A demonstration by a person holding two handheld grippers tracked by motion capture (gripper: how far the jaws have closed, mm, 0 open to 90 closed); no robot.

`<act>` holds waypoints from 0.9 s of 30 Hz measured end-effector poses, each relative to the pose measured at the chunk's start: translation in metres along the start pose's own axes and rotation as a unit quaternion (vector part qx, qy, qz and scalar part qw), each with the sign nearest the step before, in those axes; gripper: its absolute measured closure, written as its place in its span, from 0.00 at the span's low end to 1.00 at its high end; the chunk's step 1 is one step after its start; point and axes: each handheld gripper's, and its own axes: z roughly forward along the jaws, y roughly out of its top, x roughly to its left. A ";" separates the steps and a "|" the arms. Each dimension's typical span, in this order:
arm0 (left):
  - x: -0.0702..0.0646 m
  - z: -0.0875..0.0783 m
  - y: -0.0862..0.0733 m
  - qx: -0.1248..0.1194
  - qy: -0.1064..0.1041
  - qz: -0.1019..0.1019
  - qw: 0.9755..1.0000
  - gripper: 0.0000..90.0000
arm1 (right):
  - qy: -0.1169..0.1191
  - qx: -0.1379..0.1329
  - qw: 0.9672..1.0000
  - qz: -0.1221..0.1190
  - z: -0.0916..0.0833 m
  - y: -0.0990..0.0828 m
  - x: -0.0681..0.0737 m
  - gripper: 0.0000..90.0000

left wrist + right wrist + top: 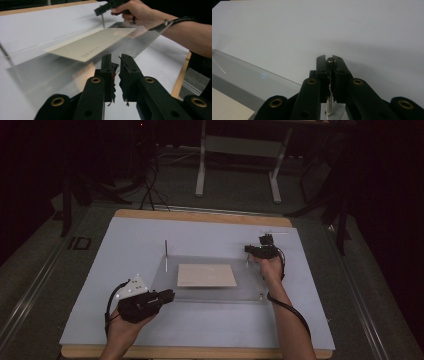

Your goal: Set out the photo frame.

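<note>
A clear plate (250, 282) lies on the white mat, with a beige card (206, 275) resting on it. At the plate's far right corner, my right gripper (248, 250) is shut on a thin metal pin (246, 262). The right gripper view has that pin (328, 106) clamped upright between the jaws of this gripper (330, 61). My left gripper (171, 295) sits at the plate's front left edge. Its jaws (116, 62) are nearly together with nothing seen between them, pointing across the plate (50, 67) and card (90, 45).
A taller pin (166, 252) stands at the plate's far left corner and a short one (261, 296) at the near right. The white mat (125, 240) covers a wooden table. A desk frame (239, 150) stands on the floor beyond.
</note>
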 end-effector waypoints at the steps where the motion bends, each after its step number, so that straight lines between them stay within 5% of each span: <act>1: -0.005 0.004 -0.002 0.005 0.000 0.007 1.000 0.95 | -0.001 0.000 1.000 0.001 0.000 0.000 0.000 0.95; 5: -0.019 0.021 -0.011 0.034 0.008 0.035 0.999 0.98 | 0.000 -0.001 1.000 0.004 0.001 0.001 -0.001 0.95; 7: -0.017 0.030 -0.014 0.034 0.008 0.026 0.999 0.98 | 0.000 0.000 1.000 0.003 0.001 0.001 0.000 0.95; 9: -0.013 0.037 -0.016 0.038 0.028 0.023 0.999 0.98 | -0.001 0.001 1.000 0.002 0.001 0.001 0.000 0.95; 14: -0.013 0.040 -0.013 0.008 0.055 0.021 0.998 0.98 | 0.004 -0.001 1.000 -0.001 0.001 0.000 -0.001 0.95; 27: -0.014 0.042 -0.005 -0.006 0.062 0.031 0.998 0.94 | 0.019 0.002 1.000 -0.002 0.001 0.001 -0.005 0.94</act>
